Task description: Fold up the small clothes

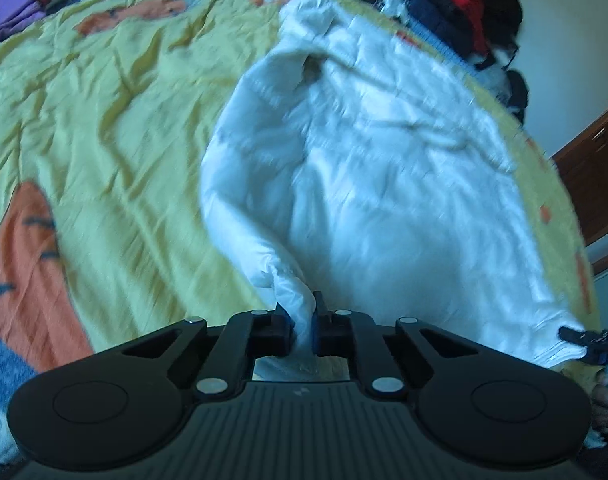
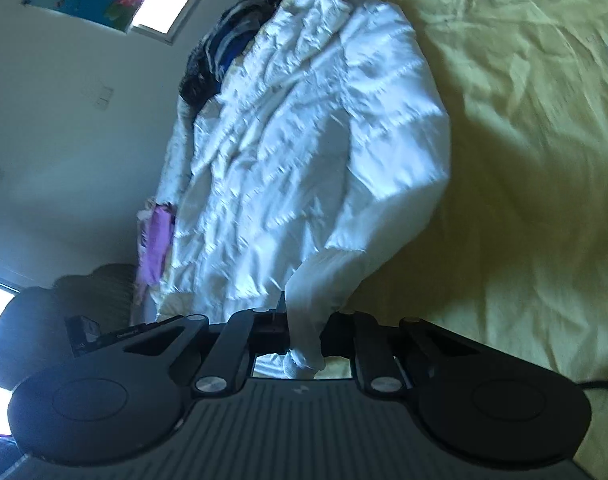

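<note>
Left claw: clamped tight on a twisted corner of the white garment.
Right claw: pinched closed on another bunched edge of the same garment.
Garment: spread, creased, over the yellow bedspread.
Clothes pile: red and dark pieces heaped at the bed's far edge.

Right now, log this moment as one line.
left gripper: shut on white garment | right gripper: shut on white garment | garment: spread on yellow bedspread | fold: not yet made
</note>
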